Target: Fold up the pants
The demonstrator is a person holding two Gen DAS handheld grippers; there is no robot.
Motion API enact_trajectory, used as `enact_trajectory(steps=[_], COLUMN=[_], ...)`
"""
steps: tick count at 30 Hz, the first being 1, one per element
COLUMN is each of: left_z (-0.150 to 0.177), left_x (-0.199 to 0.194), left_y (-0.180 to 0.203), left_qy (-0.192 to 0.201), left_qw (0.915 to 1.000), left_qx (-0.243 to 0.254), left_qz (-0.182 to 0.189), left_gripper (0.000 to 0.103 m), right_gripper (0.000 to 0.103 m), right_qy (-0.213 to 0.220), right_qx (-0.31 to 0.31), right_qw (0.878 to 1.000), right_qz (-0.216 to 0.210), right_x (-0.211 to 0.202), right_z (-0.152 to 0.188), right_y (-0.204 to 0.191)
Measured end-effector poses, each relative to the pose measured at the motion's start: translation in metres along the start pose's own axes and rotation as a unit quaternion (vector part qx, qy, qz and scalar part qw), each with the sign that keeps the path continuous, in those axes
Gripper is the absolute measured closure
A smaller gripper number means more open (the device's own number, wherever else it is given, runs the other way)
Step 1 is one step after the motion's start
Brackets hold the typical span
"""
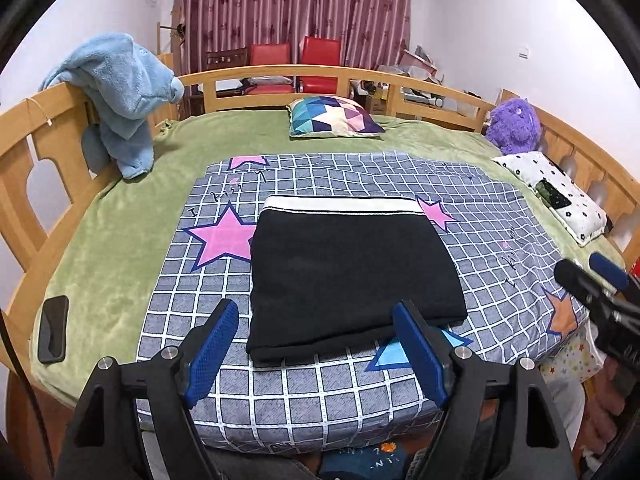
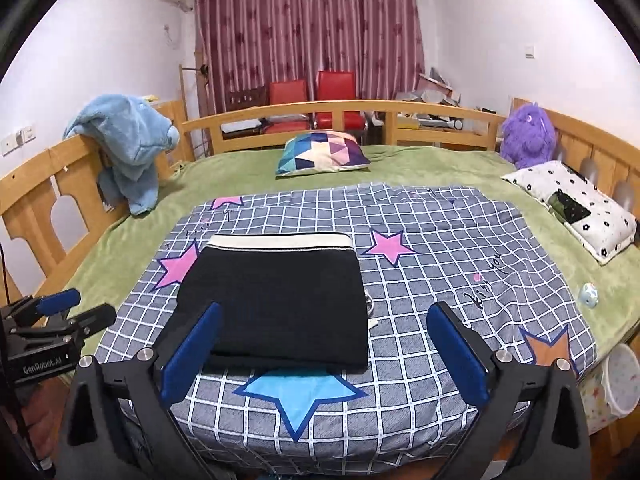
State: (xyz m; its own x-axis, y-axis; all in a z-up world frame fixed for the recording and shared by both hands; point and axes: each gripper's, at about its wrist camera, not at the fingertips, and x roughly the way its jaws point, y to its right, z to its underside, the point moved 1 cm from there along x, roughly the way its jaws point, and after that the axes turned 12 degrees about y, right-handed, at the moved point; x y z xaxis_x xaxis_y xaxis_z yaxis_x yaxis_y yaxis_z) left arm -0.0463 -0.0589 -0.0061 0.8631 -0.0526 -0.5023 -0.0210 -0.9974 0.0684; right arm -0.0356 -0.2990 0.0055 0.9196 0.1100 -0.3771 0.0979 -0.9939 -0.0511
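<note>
The black pants point(image 1: 348, 276) lie folded into a flat rectangle on the grey checked quilt point(image 1: 500, 224), white waistband at the far edge. They also show in the right wrist view point(image 2: 280, 300). My left gripper point(image 1: 316, 320) is open and empty, held just short of the pants' near edge. It also shows at the left of the right wrist view point(image 2: 80, 306). My right gripper point(image 2: 324, 320) is open and empty, above the quilt's near part, fingers either side of the pants' near edge. It also shows at the right of the left wrist view point(image 1: 592, 270).
The quilt lies on a green bed sheet point(image 1: 120, 248) inside a wooden bed rail point(image 1: 280, 74). A blue plush towel point(image 1: 120, 92) hangs on the left rail. A patterned cushion point(image 1: 332, 116), purple plush toy point(image 1: 516, 124), white pillow point(image 1: 560, 196) and black phone point(image 1: 52, 328) lie around.
</note>
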Motion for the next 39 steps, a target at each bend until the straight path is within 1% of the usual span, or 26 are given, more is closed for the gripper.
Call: enact_trajectory(steps=[4,9,17,39], left_z=[0.0010,0.0018,0.0013,0.0033], left_x=[-0.0032,-0.0057,-0.0070,-0.0073], left_y=[0.0034,0.0072,0.0075,0.0063], left_qy=[0.005,0.014,0.018,0.014], left_qw=[0.9999,0.9994,0.9993,0.9993], left_qx=[0.003,0.011,0.007,-0.002], left_qz=[-0.012,-0.028,-0.033,-0.034], left_gripper=[0.024,0.024,0.023,0.023], right_gripper=[0.002,0.002,0.002,0.002], right_qy=[-0.007,-0.011,-0.014,-0.016], right_qx=[0.003,0.005,0.001,0.005], right_qw=[1.000,1.000,1.000,1.000], right_qz=[-0.007,-0.001,0.000,0.000], right_x=[-0.0017,-0.0027,-0.0015,-0.0021], right_z=[0.0009,0.0020,0.0051,0.0063], right_y=[0.0001,0.0017,-0.0012,-0.0046])
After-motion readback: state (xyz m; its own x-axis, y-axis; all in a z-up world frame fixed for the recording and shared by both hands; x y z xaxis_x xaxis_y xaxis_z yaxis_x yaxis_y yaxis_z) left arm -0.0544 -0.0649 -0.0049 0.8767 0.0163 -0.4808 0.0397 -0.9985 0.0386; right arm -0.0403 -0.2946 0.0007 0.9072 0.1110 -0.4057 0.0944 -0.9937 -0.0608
